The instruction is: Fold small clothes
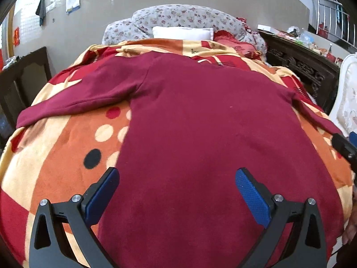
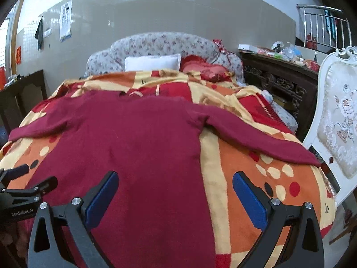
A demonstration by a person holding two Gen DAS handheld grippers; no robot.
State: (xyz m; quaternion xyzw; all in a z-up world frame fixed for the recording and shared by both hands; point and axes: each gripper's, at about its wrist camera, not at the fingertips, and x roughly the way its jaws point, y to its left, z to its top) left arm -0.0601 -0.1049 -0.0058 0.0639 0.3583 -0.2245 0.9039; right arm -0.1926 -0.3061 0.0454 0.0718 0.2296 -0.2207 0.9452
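Observation:
A dark red long-sleeved top [image 1: 200, 120] lies flat on the bed, hem towards me, both sleeves spread out sideways; it also shows in the right wrist view [image 2: 138, 143]. My left gripper [image 1: 177, 174] is open and empty, hovering over the left part of the hem. My right gripper [image 2: 175, 177] is open and empty over the hem's right side, its right finger above the blanket. The left sleeve [image 1: 73, 100] reaches the bed's left edge, the right sleeve [image 2: 263, 143] the right edge.
The top lies on an orange, red and cream patterned blanket [image 1: 62, 147]. White pillow [image 2: 152, 62] and floral headboard [image 2: 160, 43] at the far end. Dark carved cabinet [image 2: 279, 82] and white chair [image 2: 337, 120] at right. Dark furniture [image 1: 24, 78] at left.

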